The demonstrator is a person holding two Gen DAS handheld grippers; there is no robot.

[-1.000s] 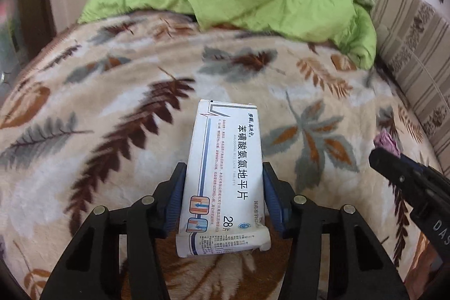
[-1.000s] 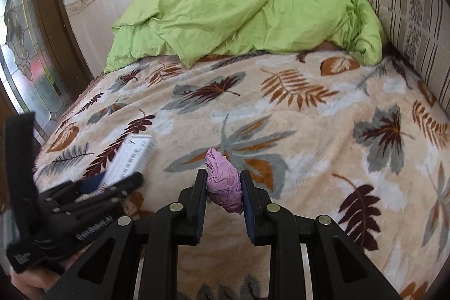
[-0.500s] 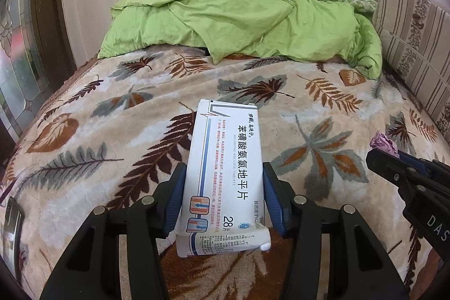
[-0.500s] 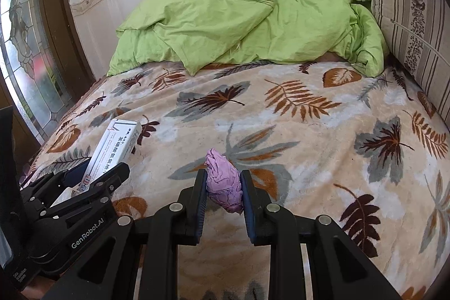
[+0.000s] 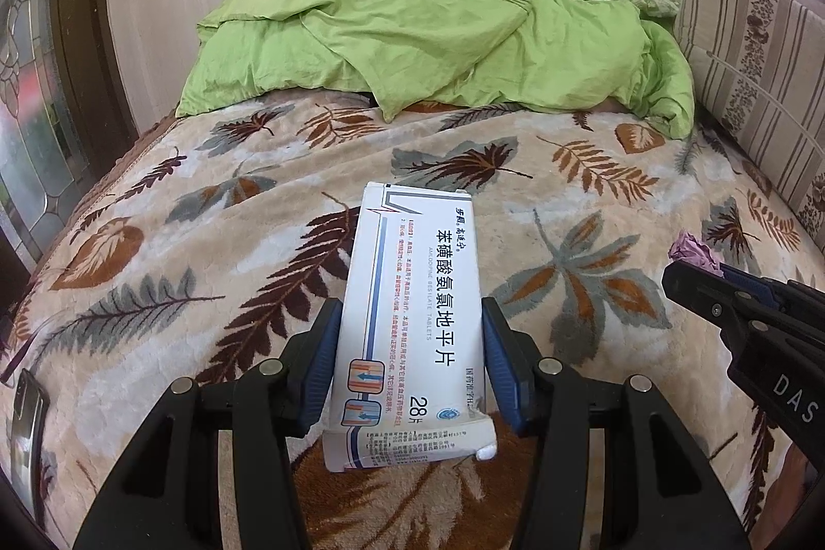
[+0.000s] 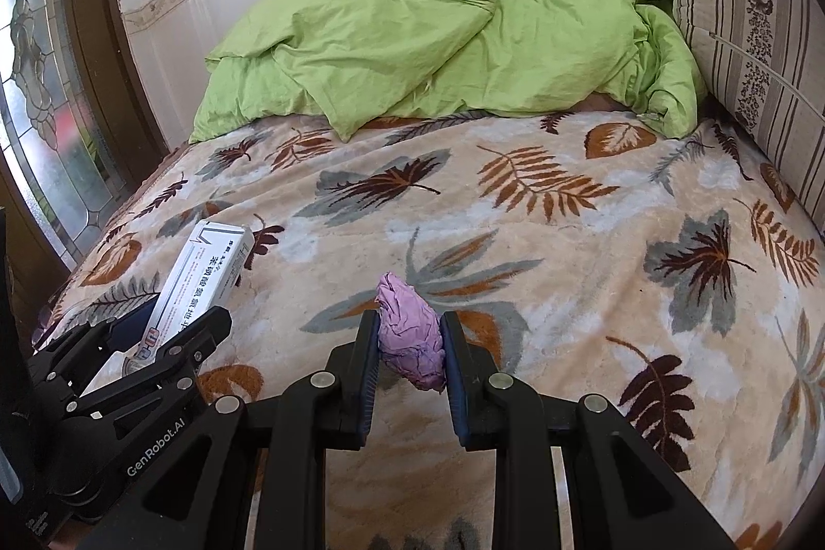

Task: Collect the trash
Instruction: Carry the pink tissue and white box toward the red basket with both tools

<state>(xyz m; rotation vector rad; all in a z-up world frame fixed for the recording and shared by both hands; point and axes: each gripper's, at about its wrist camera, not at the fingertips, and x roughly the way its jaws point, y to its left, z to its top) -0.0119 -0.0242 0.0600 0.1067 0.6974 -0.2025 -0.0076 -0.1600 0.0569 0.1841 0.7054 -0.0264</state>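
My left gripper [image 5: 410,333] is shut on a white medicine box [image 5: 412,307] with blue and red print, held above the leaf-patterned blanket [image 5: 206,251]. The box also shows at the left of the right wrist view [image 6: 206,271], in the left gripper [image 6: 170,338]. My right gripper [image 6: 407,338] is shut on a crumpled purple wad of paper [image 6: 410,338], held over the blanket [image 6: 567,266]. The wad's tip also shows at the right of the left wrist view [image 5: 693,253], at the right gripper's fingertips [image 5: 686,279].
A rumpled green duvet [image 6: 438,50] lies across the head of the bed against a white wall. A striped pillow [image 6: 758,50] stands at the right. A stained-glass window [image 6: 46,112] in a dark frame is at the left. A dark flat phone-like object [image 5: 26,416] lies at the blanket's left edge.
Both grippers have lifted and drawn back with their loads, so more of the bed, duvet and wall shows. Neither grip has changed.
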